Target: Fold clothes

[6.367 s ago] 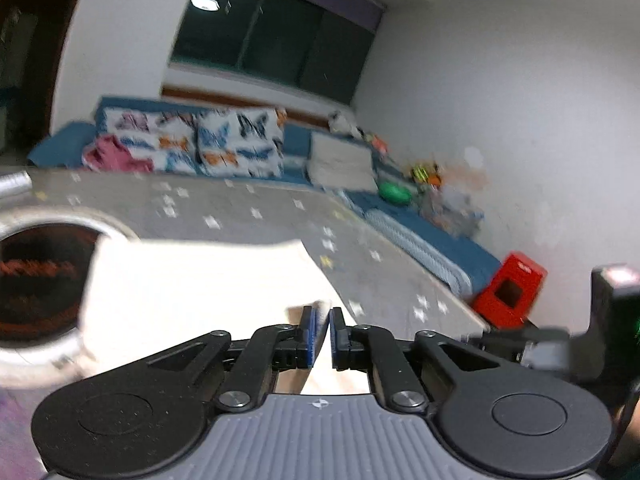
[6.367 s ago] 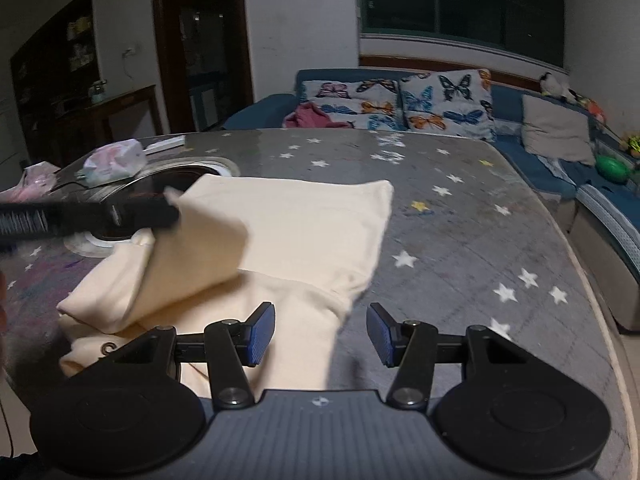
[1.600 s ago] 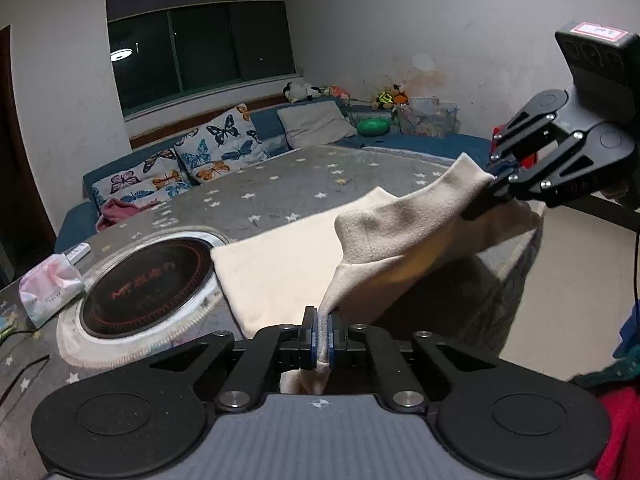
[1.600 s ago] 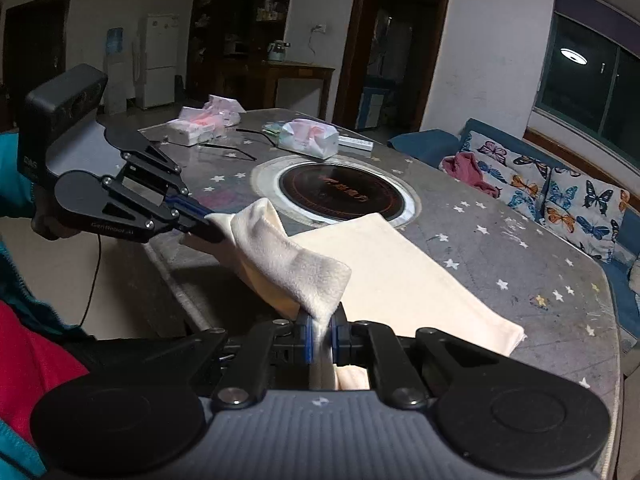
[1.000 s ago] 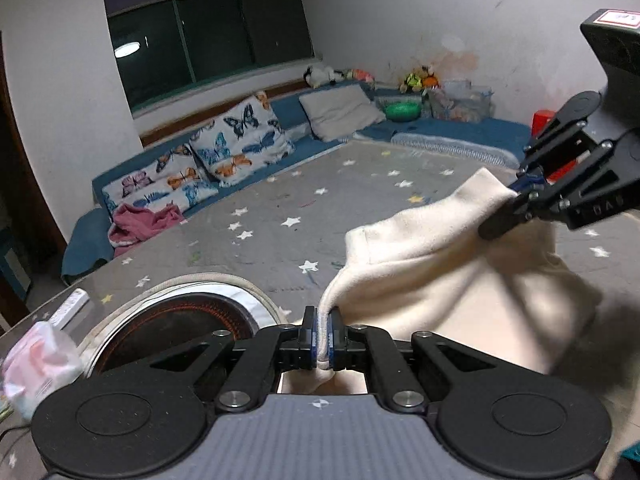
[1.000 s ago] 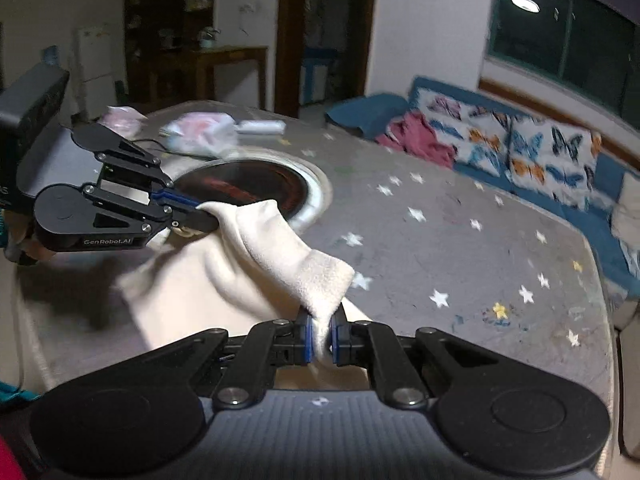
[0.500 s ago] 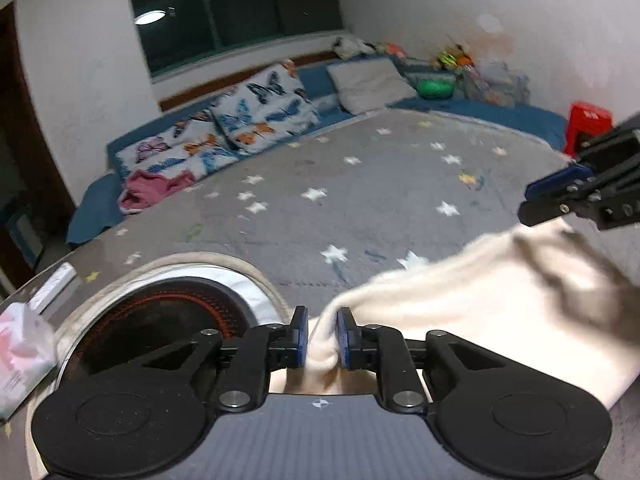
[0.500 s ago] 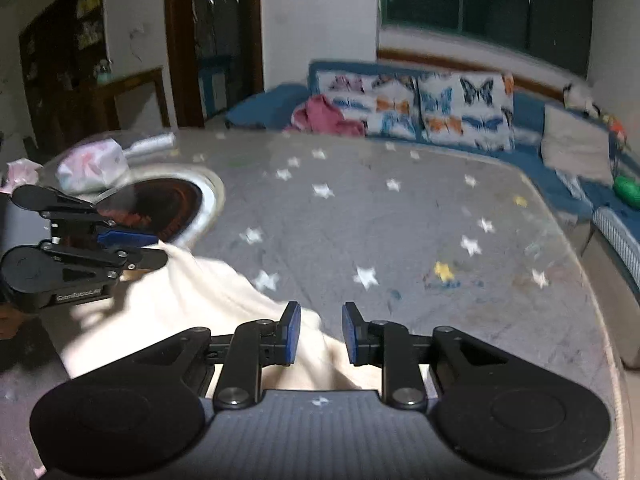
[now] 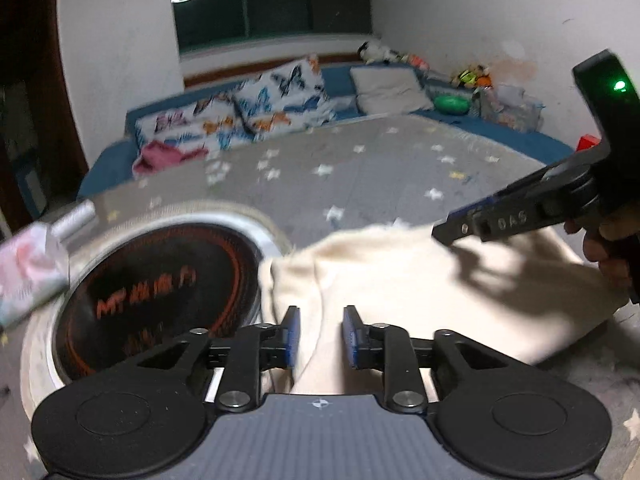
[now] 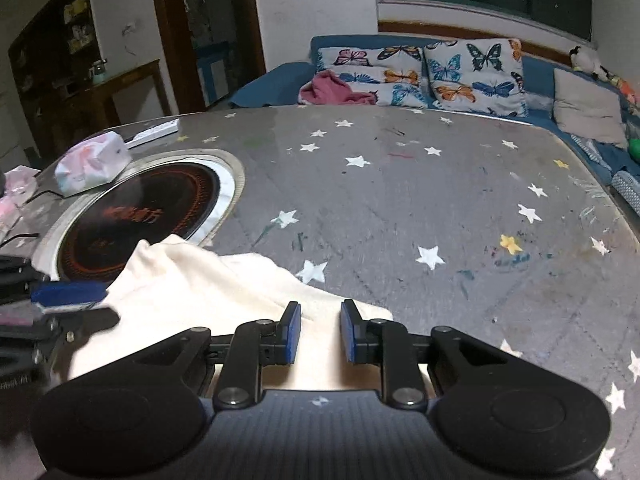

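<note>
A cream garment (image 9: 420,280) lies folded on the grey star-printed table (image 9: 360,184), its left edge next to the round cooktop. My left gripper (image 9: 319,338) is open just above the garment's near edge, holding nothing. My right gripper (image 10: 319,332) is open over the garment (image 10: 208,288) near its right corner, holding nothing. The right gripper also shows in the left wrist view (image 9: 472,224), hovering above the cloth. The left gripper shows at the left edge of the right wrist view (image 10: 68,300).
A round black cooktop (image 10: 136,216) is set in the table beside the garment. A tissue pack (image 10: 92,162) and a white remote (image 10: 154,130) lie beyond it. A blue sofa with butterfly cushions (image 10: 420,72) and a pink cloth (image 10: 336,88) stands behind the table.
Both grippers carried the garment's edge across, laid it down and let go. Their jaws have opened wider and they have drawn back a little from the cloth.
</note>
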Demonstrator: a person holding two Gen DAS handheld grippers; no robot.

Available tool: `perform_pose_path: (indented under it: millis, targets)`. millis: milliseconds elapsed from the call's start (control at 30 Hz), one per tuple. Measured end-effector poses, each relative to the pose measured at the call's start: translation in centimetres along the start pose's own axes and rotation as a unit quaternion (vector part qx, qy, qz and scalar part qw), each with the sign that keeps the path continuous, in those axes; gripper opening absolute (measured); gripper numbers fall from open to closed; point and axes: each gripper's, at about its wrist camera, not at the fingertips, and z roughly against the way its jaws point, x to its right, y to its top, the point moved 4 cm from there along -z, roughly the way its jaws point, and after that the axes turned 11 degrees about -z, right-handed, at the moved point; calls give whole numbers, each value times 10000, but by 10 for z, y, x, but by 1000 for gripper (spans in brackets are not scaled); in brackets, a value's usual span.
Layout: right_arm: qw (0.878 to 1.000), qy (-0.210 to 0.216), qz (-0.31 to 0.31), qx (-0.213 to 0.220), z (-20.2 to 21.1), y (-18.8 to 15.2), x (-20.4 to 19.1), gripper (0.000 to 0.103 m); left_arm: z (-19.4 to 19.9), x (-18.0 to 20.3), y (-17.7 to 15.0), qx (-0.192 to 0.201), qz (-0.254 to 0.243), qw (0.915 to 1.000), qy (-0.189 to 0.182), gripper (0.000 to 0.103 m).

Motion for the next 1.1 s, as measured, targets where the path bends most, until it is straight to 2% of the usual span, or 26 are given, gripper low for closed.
perform_pose_path:
  millis: [167,300,600,733,867,967,1100]
  targets:
    - [9986,-236,443,182,-6,-6,-12,21,-3,-5,-10,-111,321,9993,-169,30]
    - [9973,-292,646,208,-2,-12,-17,22,5,-2,-17,-164,332,9991,-229,30]
    - [9963,-178,835,121,17,-33,-32,21,44,18,-42,-183,324,9975,-605,31]
    - [9961,-123,861,175,26,-40,-36,21,53,12,-38,-226,446,9962,-708,31]
    - [9988,172,412,197,33,-29,-29,21,51,2,-18,-46,612,9961,-626,29]
    - [9980,382,467,206,35,-23,-37,21,39,0,-4,73,671,9959,-598,29]
    - [9955,568,750,129,24,-20,-58,18,15,-3,-2,-74,675,9972,-312,28]
